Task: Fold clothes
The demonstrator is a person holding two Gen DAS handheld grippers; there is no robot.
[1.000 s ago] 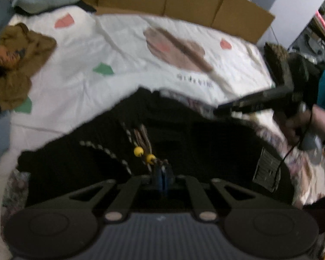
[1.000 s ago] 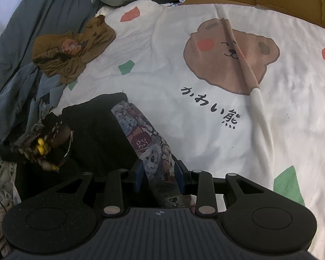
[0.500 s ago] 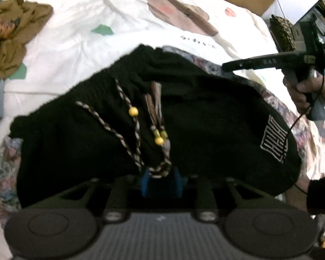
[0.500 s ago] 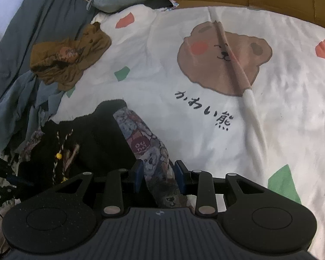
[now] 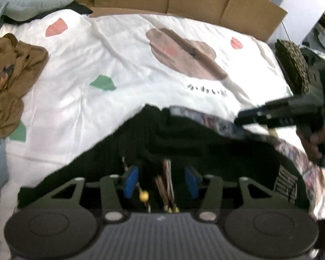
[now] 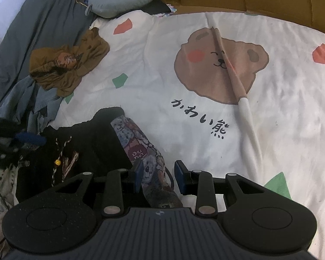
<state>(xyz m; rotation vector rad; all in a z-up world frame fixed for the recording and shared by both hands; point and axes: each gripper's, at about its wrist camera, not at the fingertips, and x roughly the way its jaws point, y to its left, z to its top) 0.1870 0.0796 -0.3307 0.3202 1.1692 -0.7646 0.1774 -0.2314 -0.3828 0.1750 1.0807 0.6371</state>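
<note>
The left tool [image 5: 160, 182] has just been opening its jaws; the blue pads stand apart over the black garment [image 5: 205, 151], its braided cord [image 5: 144, 196] loose between them. The right tool [image 6: 159, 174] has the patterned fabric edge [image 6: 140, 145] between its pads, but I cannot tell if they press it. The garment lies on the bear-print bed cover [image 6: 281, 108], near a brown garment [image 6: 69, 65].
</note>
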